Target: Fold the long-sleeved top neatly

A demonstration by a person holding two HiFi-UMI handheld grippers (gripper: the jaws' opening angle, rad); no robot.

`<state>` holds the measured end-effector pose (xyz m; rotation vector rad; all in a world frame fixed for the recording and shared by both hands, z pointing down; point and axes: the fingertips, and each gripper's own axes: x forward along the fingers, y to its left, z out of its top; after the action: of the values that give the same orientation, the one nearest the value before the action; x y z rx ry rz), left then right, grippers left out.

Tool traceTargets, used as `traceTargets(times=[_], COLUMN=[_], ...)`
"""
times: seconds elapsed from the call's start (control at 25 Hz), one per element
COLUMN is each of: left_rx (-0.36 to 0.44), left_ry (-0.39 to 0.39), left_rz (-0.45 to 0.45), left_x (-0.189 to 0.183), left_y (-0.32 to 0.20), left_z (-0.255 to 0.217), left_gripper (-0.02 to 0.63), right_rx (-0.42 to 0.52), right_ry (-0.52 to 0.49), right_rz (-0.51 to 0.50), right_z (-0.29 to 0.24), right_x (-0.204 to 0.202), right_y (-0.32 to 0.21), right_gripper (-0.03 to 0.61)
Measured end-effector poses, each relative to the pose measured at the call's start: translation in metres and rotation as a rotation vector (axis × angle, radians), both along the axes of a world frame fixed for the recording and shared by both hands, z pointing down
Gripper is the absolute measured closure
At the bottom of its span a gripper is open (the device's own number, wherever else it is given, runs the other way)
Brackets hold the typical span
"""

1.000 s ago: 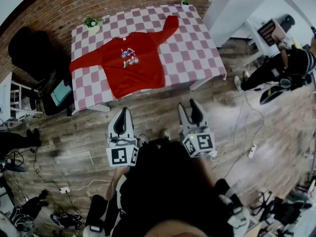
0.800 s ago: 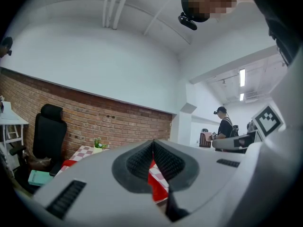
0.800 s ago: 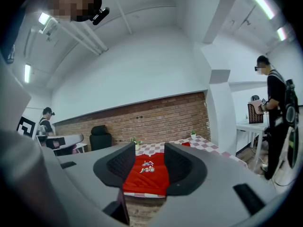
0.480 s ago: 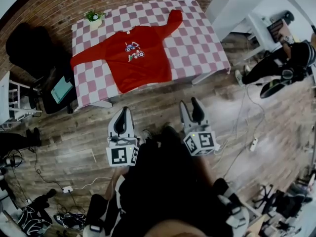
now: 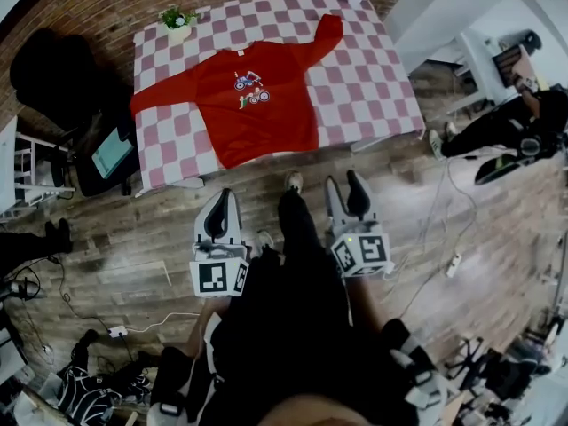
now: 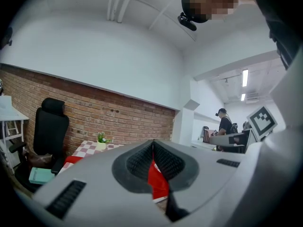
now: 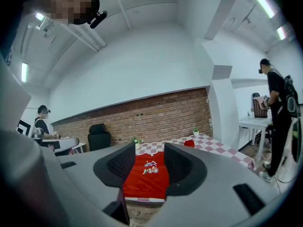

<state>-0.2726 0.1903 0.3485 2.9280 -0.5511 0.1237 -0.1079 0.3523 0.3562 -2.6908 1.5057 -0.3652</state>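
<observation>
In the head view, the red top [image 5: 262,105] lay flat on the checked table [image 5: 382,96]. It was at about 12 o'clock from both grippers and well apart from them. Its sleeves ran from 8 o'clock to 2 o'clock, and its bottom edge faced the person. The left gripper [image 5: 221,204] and the right gripper [image 5: 346,189] seemed about equally near it, though that was hard to judge from so high. In the left gripper view, the jaws were closed on nothing. In the right gripper view, the jaws stood apart and empty, with the top far off at 12 o'clock.
</observation>
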Motion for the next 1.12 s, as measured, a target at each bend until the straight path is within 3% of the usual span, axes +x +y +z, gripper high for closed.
traceTargets(times=[0.32,0.76,1.12], left_rx=[-0.02,-0.004,-0.019], left_ry=[-0.012,-0.01,-0.032], left_rz=[-0.005,-0.032,-0.054], left_x=[0.081,0.249,0.342], left_y=[-0.033,-0.083,-0.093], left_z=[0.008,-0.011,-0.012], left_gripper=[0.606,0.606,0.606], right_rx=[0.007,-0.024,-0.041], right_ry=[-0.011,0.002,-0.031], right_rz=[-0.019,-0.08,-0.124], right_z=[0.013,0.012,0.028], right_x=[0.086,0.265,0.381], right_y=[-0.043,-0.119,-0.16], right_gripper=[0.408,0.409,0.408])
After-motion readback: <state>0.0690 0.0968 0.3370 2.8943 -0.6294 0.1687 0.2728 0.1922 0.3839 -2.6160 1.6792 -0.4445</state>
